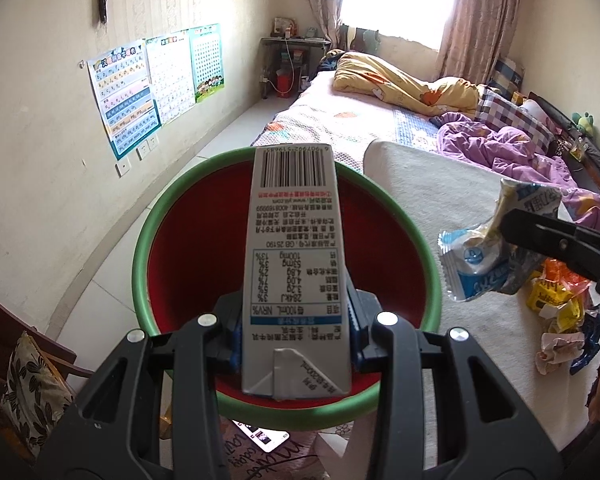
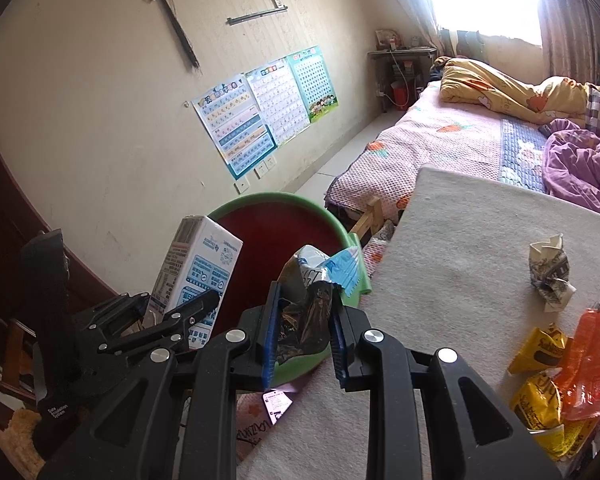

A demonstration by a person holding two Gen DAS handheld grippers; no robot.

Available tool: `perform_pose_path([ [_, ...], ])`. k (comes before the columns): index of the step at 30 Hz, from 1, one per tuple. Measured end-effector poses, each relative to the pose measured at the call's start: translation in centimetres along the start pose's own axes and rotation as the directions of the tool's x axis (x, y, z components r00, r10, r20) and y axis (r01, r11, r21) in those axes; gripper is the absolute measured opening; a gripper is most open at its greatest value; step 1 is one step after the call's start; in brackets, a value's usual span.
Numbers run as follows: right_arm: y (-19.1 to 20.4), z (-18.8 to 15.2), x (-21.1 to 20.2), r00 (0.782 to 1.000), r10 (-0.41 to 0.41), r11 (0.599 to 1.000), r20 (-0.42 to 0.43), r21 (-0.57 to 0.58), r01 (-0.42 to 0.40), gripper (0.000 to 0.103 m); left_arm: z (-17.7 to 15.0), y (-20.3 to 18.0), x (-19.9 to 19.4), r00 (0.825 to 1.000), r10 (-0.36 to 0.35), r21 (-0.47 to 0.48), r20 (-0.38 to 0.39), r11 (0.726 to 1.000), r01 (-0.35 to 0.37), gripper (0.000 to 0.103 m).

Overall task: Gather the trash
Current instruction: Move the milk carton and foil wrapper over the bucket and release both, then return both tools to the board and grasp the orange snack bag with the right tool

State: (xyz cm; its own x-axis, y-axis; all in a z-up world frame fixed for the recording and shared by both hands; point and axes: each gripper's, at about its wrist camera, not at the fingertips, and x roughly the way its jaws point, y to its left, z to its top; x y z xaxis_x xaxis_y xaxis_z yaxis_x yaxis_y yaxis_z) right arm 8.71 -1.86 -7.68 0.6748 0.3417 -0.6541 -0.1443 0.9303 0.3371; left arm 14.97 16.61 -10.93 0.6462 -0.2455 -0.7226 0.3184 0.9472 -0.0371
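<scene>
My left gripper [image 1: 296, 336] is shut on a white milk carton [image 1: 294, 264] and holds it upright over the red bin with a green rim [image 1: 142, 264]. The carton [image 2: 198, 276] and the left gripper [image 2: 180, 320] also show in the right wrist view, at the bin's [image 2: 260, 204] left side. My right gripper [image 2: 302, 334] is shut on a crumpled blue and silver snack wrapper [image 2: 312, 280], held at the bin's near rim. In the left wrist view the wrapper [image 1: 484, 248] hangs from the right gripper [image 1: 512, 228] just right of the bin.
Several wrappers lie on the beige mat [image 2: 460, 248]: a crumpled paper ball [image 2: 550, 276], yellow packets [image 2: 540, 400] and an orange bag [image 2: 590, 360]. They also show in the left wrist view [image 1: 560, 304]. A bed with quilts [image 1: 380, 92] is behind. A phone [image 2: 278, 404] lies below the bin.
</scene>
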Motion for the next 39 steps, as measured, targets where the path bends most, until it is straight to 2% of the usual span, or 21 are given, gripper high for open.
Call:
perform_pose_path([
  [21,2.0,0.6,5.9,0.996,-0.004,0.998,-0.086,-0.061,-0.001,0.024,0.3,1.9,2.7,0.998,0.017,-0.006,-0.052,1.000,-0.017,0.036],
  [23,2.3,0.6,6.1,0.996,0.000,0.998,-0.089,-0.063,-0.005,0.031,0.1,2.1,2.9,0.998,0.024,-0.013,-0.056,1.000,-0.025,0.037],
  [24,2.3,0.6,6.2,0.996,0.004,0.998,-0.086,-0.061,-0.009,0.038,0.1,2.3,2.9,0.998,0.027,-0.017,-0.058,0.999,-0.028,0.044],
  [26,2.2,0.8,6.1,0.997,0.009,0.998,-0.082,-0.058,-0.013,0.044,0.1,2.4,2.8,0.998,0.043,-0.026,-0.051,0.999,-0.044,0.054],
  [28,1.9,0.8,5.7,0.997,0.011,0.998,-0.076,-0.055,-0.015,0.050,0.1,2.5,2.7,0.997,0.052,-0.032,-0.048,0.998,-0.053,0.055],
  [30,1.5,0.8,5.2,0.998,0.012,0.999,-0.067,-0.049,-0.015,0.053,0.1,2.3,2.6,0.997,0.062,-0.035,-0.043,0.997,-0.063,0.059],
  [35,-0.1,0.5,2.8,0.999,-0.005,1.000,-0.048,-0.028,0.003,0.054,0.1,1.3,1.9,0.998,0.057,-0.034,-0.025,0.998,-0.058,0.059],
  [39,-4.6,-0.1,-0.7,0.993,-0.115,0.993,-0.018,0.012,0.115,0.057,0.3,-0.4,1.2,0.999,0.047,-0.021,-0.004,0.999,-0.047,0.060],
])
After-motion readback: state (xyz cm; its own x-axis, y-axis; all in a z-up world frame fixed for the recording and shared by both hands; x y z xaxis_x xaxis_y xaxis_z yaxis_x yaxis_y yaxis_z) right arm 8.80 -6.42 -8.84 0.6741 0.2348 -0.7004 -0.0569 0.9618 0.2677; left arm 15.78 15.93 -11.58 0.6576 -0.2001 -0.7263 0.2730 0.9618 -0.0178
